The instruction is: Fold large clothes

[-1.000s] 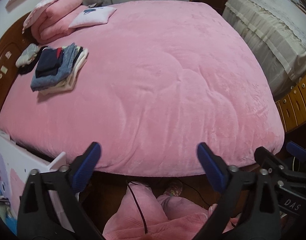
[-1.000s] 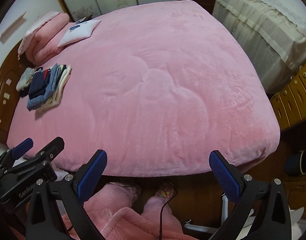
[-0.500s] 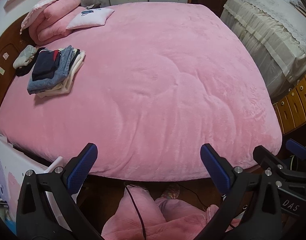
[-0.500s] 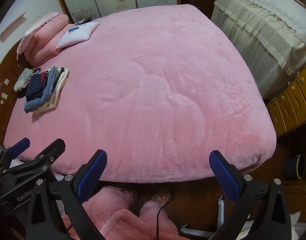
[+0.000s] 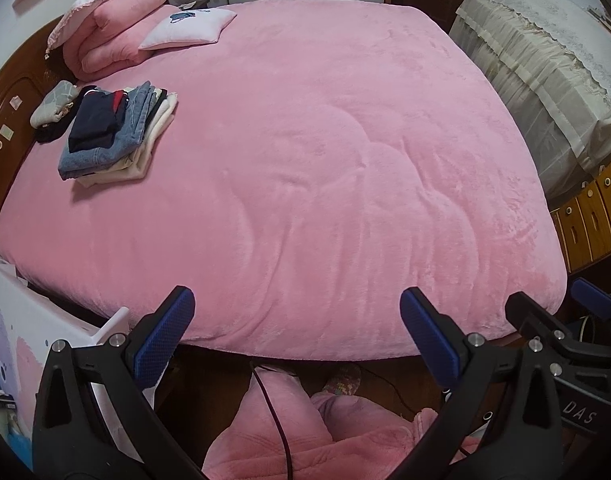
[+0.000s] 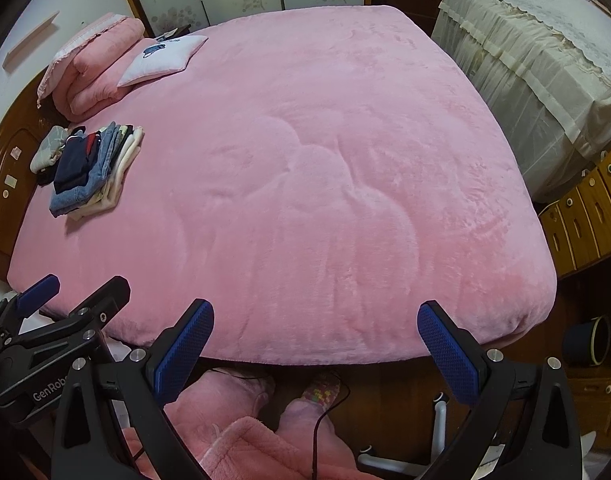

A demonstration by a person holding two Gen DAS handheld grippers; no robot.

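Observation:
A stack of folded clothes (image 5: 113, 136) (image 6: 91, 170), dark blue on denim on cream, lies at the left of a bed under a pink plush cover (image 5: 313, 168) (image 6: 305, 184). My left gripper (image 5: 297, 328) hangs open above the bed's near edge, nothing between its blue pads. My right gripper (image 6: 315, 340) is open too, equally empty, just to the right of the left one. Each gripper shows at the edge of the other's view. Below them a person's pink fleece legs (image 5: 305, 432) stand at the bedside.
A folded pink quilt (image 5: 109, 36) and a white pillow (image 5: 187, 28) sit at the head by the wooden headboard (image 5: 5, 112). A lace-covered bed (image 5: 545, 64) and wooden drawers (image 5: 597, 212) stand on the right. A white box (image 5: 33, 344) is at lower left.
Both grippers have drawn back and up a little from the bed, so more of the far wall and cover shows. Both stay open and empty.

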